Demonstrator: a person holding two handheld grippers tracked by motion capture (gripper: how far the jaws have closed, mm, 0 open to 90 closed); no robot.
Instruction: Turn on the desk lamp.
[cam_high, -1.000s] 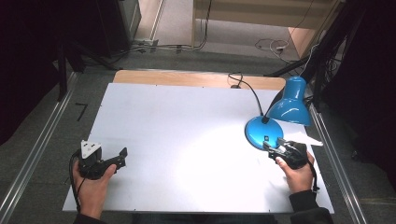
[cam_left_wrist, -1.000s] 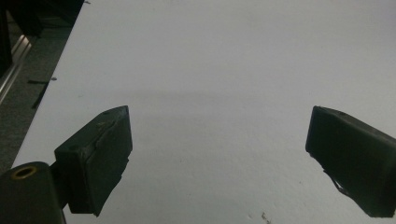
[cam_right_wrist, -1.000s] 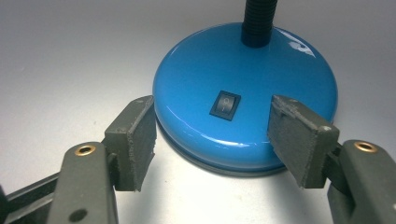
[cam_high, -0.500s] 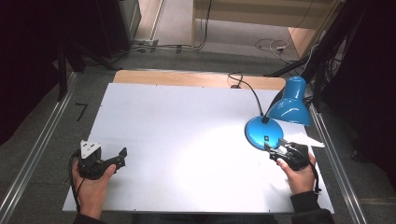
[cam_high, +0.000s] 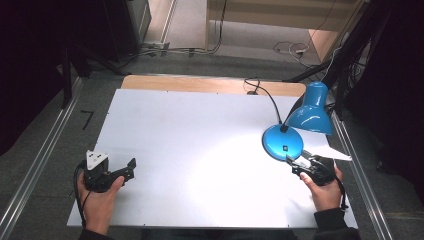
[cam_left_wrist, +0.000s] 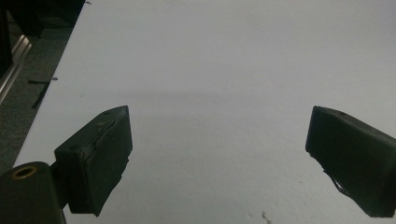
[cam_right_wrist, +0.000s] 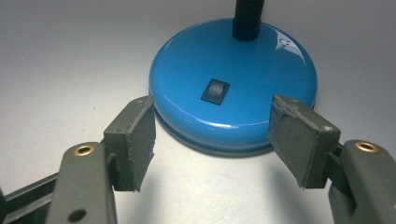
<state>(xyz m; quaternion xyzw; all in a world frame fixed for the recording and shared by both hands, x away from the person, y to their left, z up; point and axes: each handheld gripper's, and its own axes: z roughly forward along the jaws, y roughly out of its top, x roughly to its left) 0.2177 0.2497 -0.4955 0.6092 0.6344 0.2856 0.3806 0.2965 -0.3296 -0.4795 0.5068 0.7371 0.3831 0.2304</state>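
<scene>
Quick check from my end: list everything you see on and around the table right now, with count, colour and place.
Desk lamp: one, blue, far right of the table, lit, shade tipped down.
Lamp base: one, blue, round, just ahead of the right gripper.
Switch: one, black, on top of the base.
Lamp cord: one, black, running to the far edge.
Table: one, white top.
Left gripper: one, black, near left corner, fingers apart over bare table.
Right gripper: one, black, fingers apart beside the base.
</scene>
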